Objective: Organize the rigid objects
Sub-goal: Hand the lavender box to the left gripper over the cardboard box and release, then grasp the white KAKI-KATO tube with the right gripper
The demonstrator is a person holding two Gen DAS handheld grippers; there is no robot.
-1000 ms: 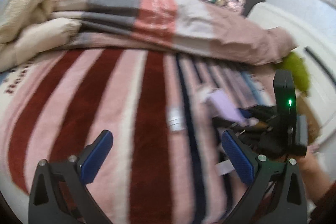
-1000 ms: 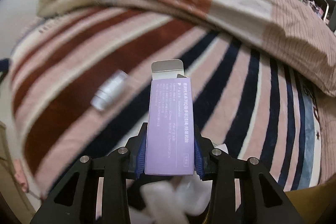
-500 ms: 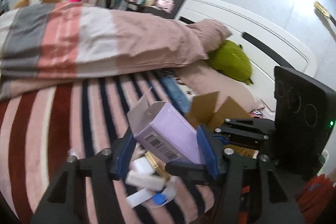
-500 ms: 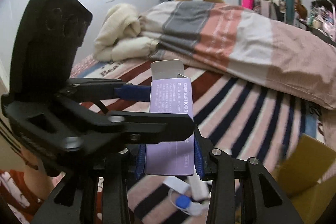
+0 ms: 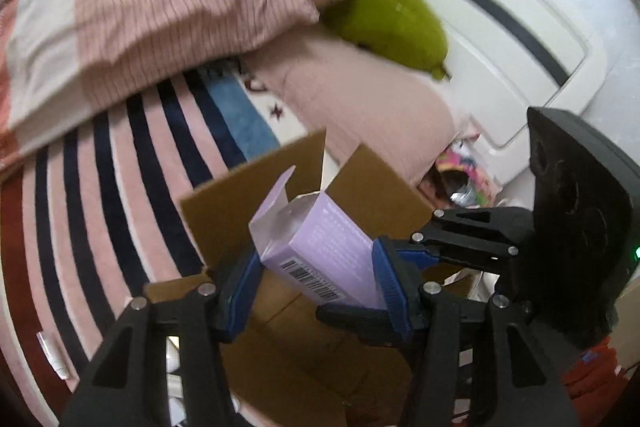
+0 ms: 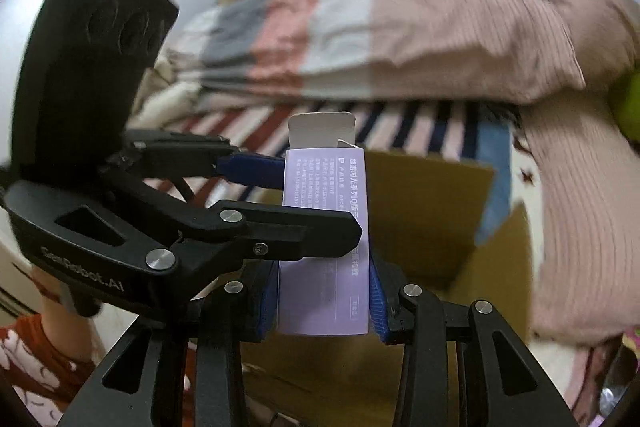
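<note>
A small lilac carton with its top flap open is held by both grippers at once above an open cardboard box. My right gripper is shut on the carton's lower end. My left gripper is shut across the carton from the side, its blue pads pressed on it. In the right wrist view the left gripper's fingers reach in from the left. The cardboard box stands on the striped bed with its flaps up.
A folded pink and grey duvet lies across the bed behind the box. A green plush toy rests against the white headboard. Small white items lie on the striped blanket at the lower left.
The left gripper swung right, met the carton held by the right gripper, and closed on it. Both grippers have carried the carton from over the blanket to above the cardboard box.
</note>
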